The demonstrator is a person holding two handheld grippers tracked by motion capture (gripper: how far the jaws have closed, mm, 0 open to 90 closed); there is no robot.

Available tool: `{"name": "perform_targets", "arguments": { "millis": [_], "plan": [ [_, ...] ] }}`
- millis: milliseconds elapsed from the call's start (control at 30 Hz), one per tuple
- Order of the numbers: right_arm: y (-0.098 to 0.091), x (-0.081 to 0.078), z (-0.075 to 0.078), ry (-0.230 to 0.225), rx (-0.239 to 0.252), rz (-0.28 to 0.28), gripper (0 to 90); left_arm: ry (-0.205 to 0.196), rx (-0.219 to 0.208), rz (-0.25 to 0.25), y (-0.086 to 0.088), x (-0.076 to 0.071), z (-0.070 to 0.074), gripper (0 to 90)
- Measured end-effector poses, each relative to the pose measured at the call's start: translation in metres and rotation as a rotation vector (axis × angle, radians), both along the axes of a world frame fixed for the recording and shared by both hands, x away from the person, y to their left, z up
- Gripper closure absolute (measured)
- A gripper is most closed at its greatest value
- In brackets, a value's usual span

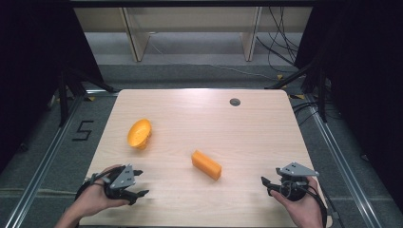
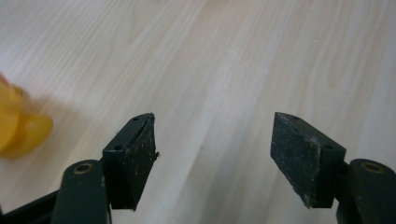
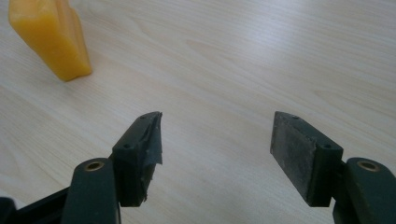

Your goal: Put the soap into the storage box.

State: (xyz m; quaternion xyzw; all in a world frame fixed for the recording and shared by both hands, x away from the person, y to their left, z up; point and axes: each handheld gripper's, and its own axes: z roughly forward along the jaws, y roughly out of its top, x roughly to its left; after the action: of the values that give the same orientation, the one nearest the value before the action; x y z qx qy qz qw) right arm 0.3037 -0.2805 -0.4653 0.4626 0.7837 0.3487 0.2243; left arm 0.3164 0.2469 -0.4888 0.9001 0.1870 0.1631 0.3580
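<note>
My left gripper [image 2: 212,140] has its fingers spread over bare table [image 2: 224,56], nothing between them, a blurred yellow-orange bowl [image 2: 18,126] cut off at the edge. Right gripper [image 3: 217,140], fingers spread too; the orange block [image 3: 51,39] sits ahead, partly cropped.
</note>
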Motion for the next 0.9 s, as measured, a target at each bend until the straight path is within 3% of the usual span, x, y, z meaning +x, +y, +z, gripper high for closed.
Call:
{"name": "perform_targets", "arguments": {
  "millis": [33,67,133,200,267,300,367,400,433,467,533,567,600,633,800,833,867,900],
  "plan": [
    [0.000,0.000,0.000,0.000,0.000,0.000,34.5,0.000,0.000,0.000,0.000,0.000,0.000,31.6],
    [0.002,-0.001,0.001,0.015,0.013,-0.005,34.5,-0.001,-0.040,0.017,0.001,-0.005,-0.001,31.6],
    [0.002,0.000,0.001,-0.006,-0.016,0.024,34.6,-0.006,-0.053,0.000,-0.002,-0.010,-0.002,30.9],
    [0.005,0.000,0.001,0.008,0.005,0.020,34.6,-0.005,-0.043,-0.009,-0.007,-0.009,-0.002,29.8],
    [0.004,0.000,0.000,-0.002,-0.023,0.039,34.7,0.003,-0.039,-0.046,-0.016,-0.006,-0.003,28.3],
    [0.004,-0.001,-0.001,0.002,-0.015,0.035,34.7,0.009,-0.025,-0.073,-0.023,-0.002,-0.001,27.6],
    [0.008,-0.003,-0.001,0.035,0.029,0.005,34.8,-0.018,-0.021,-0.092,-0.033,0.004,0.001,25.8],
    [0.008,-0.003,-0.001,0.035,0.029,0.005,34.8,0.004,-0.006,-0.125,-0.037,0.009,0.004,25.8],
    [0.007,-0.002,0.000,0.035,0.020,0.014,34.8,-0.033,-0.018,-0.125,-0.044,0.013,0.005,24.8],
    [0.008,-0.003,0.000,0.055,0.034,0.012,34.8,-0.044,-0.031,-0.136,-0.050,0.017,0.007,24.6],
    [0.008,-0.002,-0.001,0.049,0.030,0.018,34.8,-0.078,-0.010,-0.168,-0.060,0.027,0.010,23.3],
    [0.007,-0.001,-0.001,0.022,0.010,0.029,34.8,-0.081,0.003,-0.203,-0.069,0.035,0.012,23.0],
    [0.007,-0.001,-0.001,0.022,0.010,0.029,34.8,-0.081,0.003,-0.203,-0.069,0.035,0.012,22.6],
    [0.007,-0.002,-0.001,0.029,0.017,0.024,34.8,-0.073,0.015,-0.235,-0.076,0.040,0.014,22.6],
    [0.006,0.000,-0.002,0.018,-0.001,0.043,34.8,-0.101,0.059,-0.324,-0.105,0.067,0.028,21.3],
    [0.006,0.000,-0.002,0.018,-0.001,0.043,34.8,-0.101,0.059,-0.324,-0.105,0.067,0.028,21.3],
    [0.006,0.000,-0.002,0.018,0.000,0.043,34.7,-0.110,0.107,-0.363,-0.110,0.074,0.032,21.3],
    [0.006,0.000,-0.001,0.021,0.002,0.042,34.8,-0.110,0.109,-0.377,-0.116,0.078,0.033,21.5]
  ]
}}
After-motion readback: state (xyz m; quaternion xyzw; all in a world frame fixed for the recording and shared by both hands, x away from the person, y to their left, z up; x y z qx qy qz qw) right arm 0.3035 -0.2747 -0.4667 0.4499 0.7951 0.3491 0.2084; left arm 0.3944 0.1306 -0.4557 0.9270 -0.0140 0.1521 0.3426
